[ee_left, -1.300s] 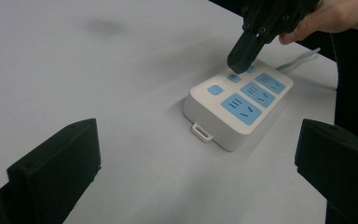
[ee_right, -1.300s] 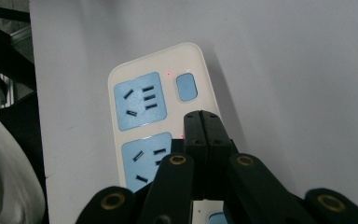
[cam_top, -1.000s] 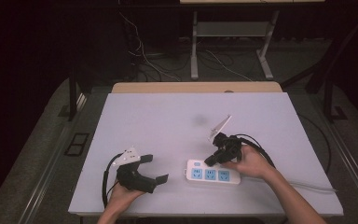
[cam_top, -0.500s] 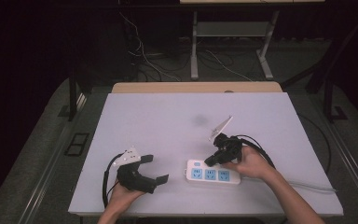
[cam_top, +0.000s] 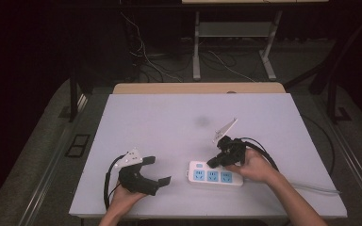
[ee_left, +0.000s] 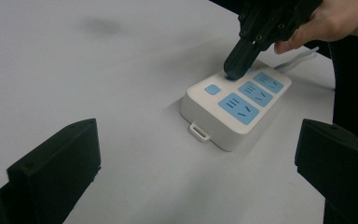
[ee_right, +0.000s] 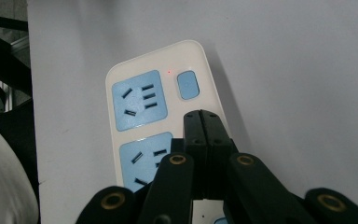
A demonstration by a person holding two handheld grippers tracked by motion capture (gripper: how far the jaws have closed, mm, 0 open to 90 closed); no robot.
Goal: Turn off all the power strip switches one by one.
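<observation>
A white power strip (cam_top: 202, 175) with three blue sockets and a blue switch (ee_right: 187, 84) lies near the table's front edge, right of the middle. A small red light (ee_right: 169, 72) glows beside the switch. My right gripper (cam_top: 212, 163) is shut with nothing between its jaws. Its tip (ee_left: 235, 72) rests on the strip's top (ee_left: 233, 112) just beside the switch (ee_left: 211, 89). My left gripper (cam_top: 159, 170) lies on the table left of the strip. It is open, its fingers (ee_left: 60, 163) spread wide and pointing at the strip's near end.
The strip's cable (cam_top: 311, 188) runs off to the right along the white table (cam_top: 169, 117). A faint smudge (cam_top: 201, 121) marks the tabletop's middle. A wooden board (cam_top: 198, 88) edges the far side, with a stand (cam_top: 231, 33) and floor cables beyond.
</observation>
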